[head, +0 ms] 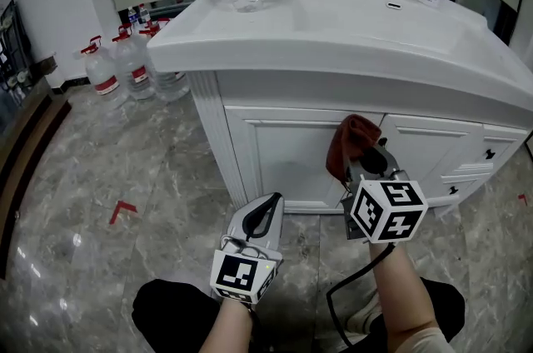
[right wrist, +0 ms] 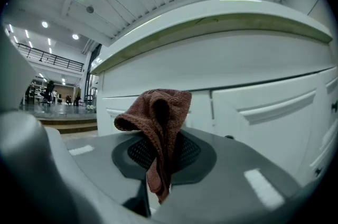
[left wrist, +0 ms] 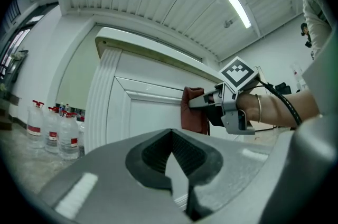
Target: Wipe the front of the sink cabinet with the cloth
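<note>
The right gripper (head: 361, 160) pinched a reddish-brown cloth (head: 348, 139) up against the white sink cabinet (head: 283, 156). The left gripper (head: 269, 206) hung lower, jaws together on nothing.

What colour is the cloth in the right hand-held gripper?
It is a reddish-brown knitted cloth; the right gripper view shows it best.

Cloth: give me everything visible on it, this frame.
The cloth is reddish-brown with a knitted or terry-like texture, crumpled into a loose bunch. The right tongs are shut on its lower part. A folded hood rises above the jaws and a narrow tail trails back between them. It is held up at the cabinet front, near the top where two doors meet, under the countertop overhang. It looks pressed to the panel, though contact is not certain. Nothing else touches it.
</note>
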